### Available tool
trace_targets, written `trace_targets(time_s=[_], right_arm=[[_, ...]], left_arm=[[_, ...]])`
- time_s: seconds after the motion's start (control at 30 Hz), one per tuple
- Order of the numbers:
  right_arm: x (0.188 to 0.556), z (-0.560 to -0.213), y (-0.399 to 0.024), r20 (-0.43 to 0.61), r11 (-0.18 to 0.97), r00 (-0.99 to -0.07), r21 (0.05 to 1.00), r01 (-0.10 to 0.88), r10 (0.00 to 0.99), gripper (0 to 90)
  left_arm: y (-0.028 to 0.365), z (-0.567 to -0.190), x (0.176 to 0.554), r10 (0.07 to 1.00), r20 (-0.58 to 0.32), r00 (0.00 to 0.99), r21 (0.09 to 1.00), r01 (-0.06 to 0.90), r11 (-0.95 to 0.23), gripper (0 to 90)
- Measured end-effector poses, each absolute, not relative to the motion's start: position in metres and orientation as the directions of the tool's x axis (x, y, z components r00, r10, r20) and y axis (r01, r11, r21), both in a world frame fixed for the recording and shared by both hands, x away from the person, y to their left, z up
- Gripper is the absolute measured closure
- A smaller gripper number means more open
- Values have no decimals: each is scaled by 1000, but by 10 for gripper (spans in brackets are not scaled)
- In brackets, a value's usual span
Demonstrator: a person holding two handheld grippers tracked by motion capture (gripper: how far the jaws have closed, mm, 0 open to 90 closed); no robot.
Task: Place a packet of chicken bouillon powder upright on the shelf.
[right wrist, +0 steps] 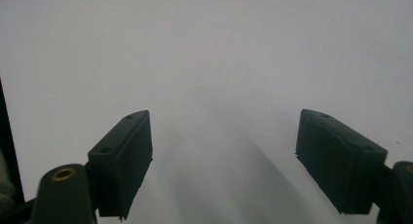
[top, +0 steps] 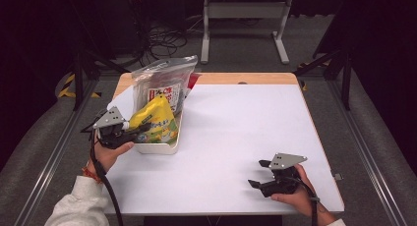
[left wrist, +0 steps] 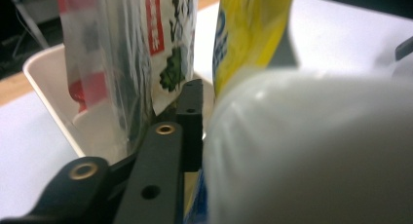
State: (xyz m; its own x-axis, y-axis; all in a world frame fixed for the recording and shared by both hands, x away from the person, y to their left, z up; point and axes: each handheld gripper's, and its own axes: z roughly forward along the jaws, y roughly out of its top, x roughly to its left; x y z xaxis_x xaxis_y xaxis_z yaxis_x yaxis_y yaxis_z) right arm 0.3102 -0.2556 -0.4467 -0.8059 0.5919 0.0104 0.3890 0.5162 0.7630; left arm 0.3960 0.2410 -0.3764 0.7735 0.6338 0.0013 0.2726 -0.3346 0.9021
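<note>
**Yellow pouch at the bin, right gripper idle**

Here, in the high view, we start at the left of the frame, where the left hand [top: 109, 153] holds the left gripper [top: 140, 129] against the near end of a white bin [top: 158, 148]. The gripper's tips reach into the lower edge of a yellow pouch [top: 158, 119], which leans in the bin's near half. In the left gripper view we see one black jaw just beside the yellow pouch [left wrist: 248, 29], and a blurred white bulk covers the lower right of that frame, hiding the other jaw; we cannot tell whether the pads press on the pouch or stand a little off it.

Behind the yellow pouch, toward the upper part of the frame, a clear bag with red and white print [top: 164, 86] stands upright in the far half of the same bin. In the left gripper view that clear bag [left wrist: 122, 53] rises at the upper left, with the bin's pale wall [left wrist: 46, 83] below it.

Moving right, we cross the bare white table top [top: 236, 127]. At the lower right of the frame the right hand [top: 295, 196] rests the right gripper [top: 258, 174] on the table, well apart from the bin. In the right gripper view its jaws stand wide apart over the plain white surface, with nothing between them.
</note>
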Motion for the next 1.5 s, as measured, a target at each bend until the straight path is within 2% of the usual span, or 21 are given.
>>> trace_targets(time_s=[0.33, 0.5, 0.53, 0.57, 0.67, 0.8, 1.13, 1.5], right_arm=[[310, -446, -256, 2, 519, -806, 764, 383, 592, 208], [309, -444, -256, -7, 518, -805, 768, 376, 594, 207], [309, -444, -256, -7, 518, -805, 768, 376, 594, 207], [309, -444, -257, -10, 517, -804, 771, 372, 594, 208], [308, -442, -257, -17, 515, -801, 774, 368, 599, 207], [308, -439, -258, -29, 511, -797, 781, 358, 603, 207], [306, -436, -261, -56, 510, -787, 790, 342, 615, 204], [306, -431, -265, -87, 505, -767, 798, 328, 636, 195]], left_arm=[[249, -371, 383, 675, 22, 737, 923, 245, -297, 569], [255, -368, 375, 713, 30, 701, 930, 242, -277, 450], [255, -368, 375, 713, 30, 701, 930, 242, -277, 390], [255, -368, 373, 730, 47, 682, 929, 238, -282, 390], [259, -368, 366, 748, 53, 661, 934, 233, -272, 293], [262, -371, 361, 772, 48, 634, 933, 247, -260, 210], [271, -377, 341, 789, 38, 614, 945, 235, -228, 124], [254, -392, 319, 764, 44, 644, 936, 241, -257, 98]])
